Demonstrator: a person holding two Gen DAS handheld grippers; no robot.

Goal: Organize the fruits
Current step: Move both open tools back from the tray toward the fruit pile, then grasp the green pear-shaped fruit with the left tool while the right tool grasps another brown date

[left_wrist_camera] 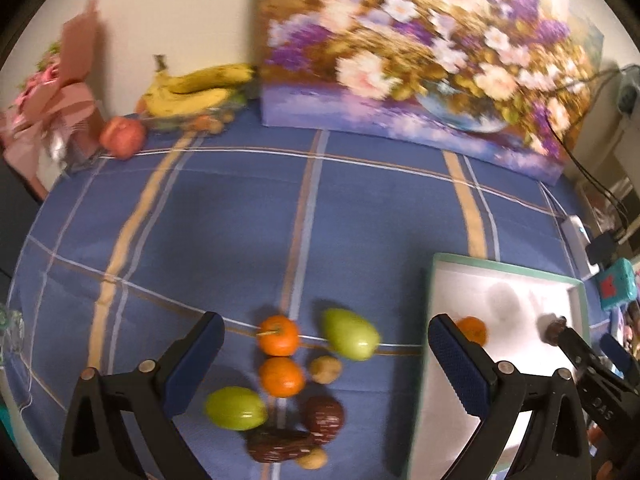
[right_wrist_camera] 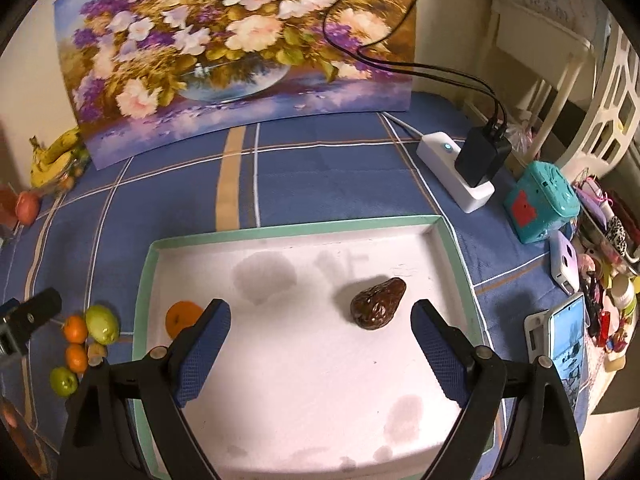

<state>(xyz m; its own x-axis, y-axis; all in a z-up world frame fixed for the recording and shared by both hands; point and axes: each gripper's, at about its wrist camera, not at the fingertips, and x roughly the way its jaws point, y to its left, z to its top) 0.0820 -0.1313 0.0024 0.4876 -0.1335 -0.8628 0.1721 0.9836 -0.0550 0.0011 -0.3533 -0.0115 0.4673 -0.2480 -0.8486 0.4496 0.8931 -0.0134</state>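
1. Left wrist view: the left tool (left_wrist_camera: 324,364) hangs with its jaws wide apart and nothing between them, above a loose cluster of fruit on the blue checked worktop (left_wrist_camera: 240,220). The cluster holds two oranges (left_wrist_camera: 279,335), two green fruits (left_wrist_camera: 351,334), two dark wrinkled dates (left_wrist_camera: 324,414) and two small tan pieces (left_wrist_camera: 326,369), several touching or just beside each other.
2. Risk here: closing on one piece would likely nudge its neighbours. The round oranges look liable to roll across the cloth, and the lower orange (left_wrist_camera: 281,376) sits tight among other fruit.
3. The picture is smeared, which I read as motion. A fast descent could land a finger (left_wrist_camera: 196,356) on top of a fruit and bruise or flick it.
4. The tray (left_wrist_camera: 504,270) lies just to the right, its raised rim between cluster and floor. A low carry could catch the rim and knock the fruit loose.
5. Right wrist view: the right tool (right_wrist_camera: 322,344) is also spread wide and empty, over the white tray floor (right_wrist_camera: 320,400). A dark date (right_wrist_camera: 378,304) lies between its fingers but apart from both, and one orange (right_wrist_camera: 183,318) rests near the left wall.
6. Risk here: the flat floor lets the orange drift, and a sweeping finger (right_wrist_camera: 438,350) could shove the date. Both tools working near the tray's left edge could collide.
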